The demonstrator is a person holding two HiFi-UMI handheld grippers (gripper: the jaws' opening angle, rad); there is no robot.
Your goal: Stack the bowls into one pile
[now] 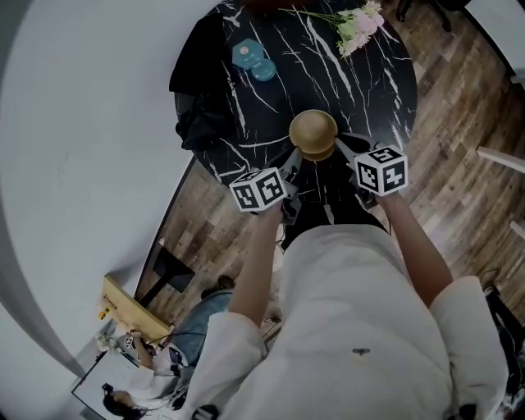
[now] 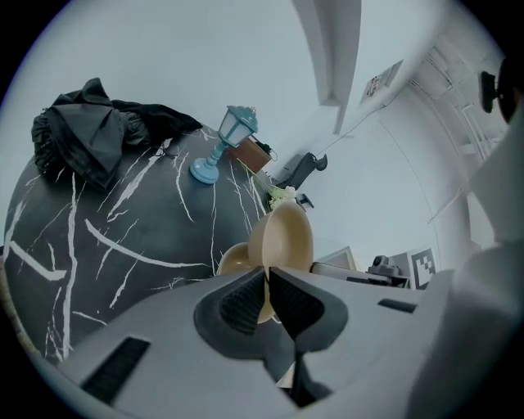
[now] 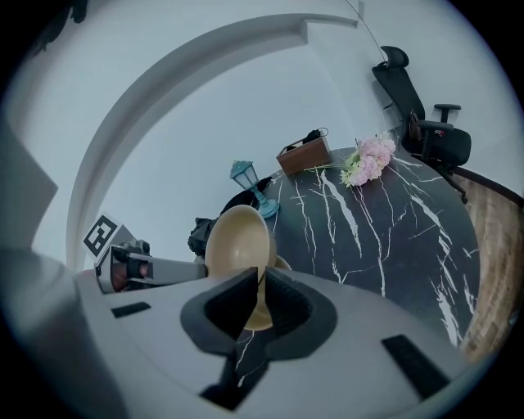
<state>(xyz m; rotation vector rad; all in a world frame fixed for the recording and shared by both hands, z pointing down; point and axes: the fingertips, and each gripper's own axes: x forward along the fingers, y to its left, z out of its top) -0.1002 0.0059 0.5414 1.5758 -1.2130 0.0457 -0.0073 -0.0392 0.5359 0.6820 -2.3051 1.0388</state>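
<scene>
A tan bowl [image 1: 312,131] hangs just over a second tan bowl [image 1: 321,152] that rests on the black marble table [image 1: 361,90] near its front edge. My left gripper [image 1: 291,162] is shut on the upper bowl's near-left rim. My right gripper [image 1: 343,146] is shut on its near-right rim. In the left gripper view the held bowl [image 2: 282,237] rises from the left gripper [image 2: 268,282], with the lower bowl [image 2: 234,260] to its left. In the right gripper view the right gripper [image 3: 260,286] pinches the held bowl [image 3: 239,237], and the lower bowl [image 3: 282,263] peeks out behind it.
A blue lantern [image 1: 253,59] stands at the table's far left beside a black cloth [image 1: 201,90]. Pink flowers [image 1: 357,23] lie at the far right. A brown box [image 3: 303,154] sits at the far edge. An office chair [image 3: 426,123] stands on the wooden floor [image 1: 459,189].
</scene>
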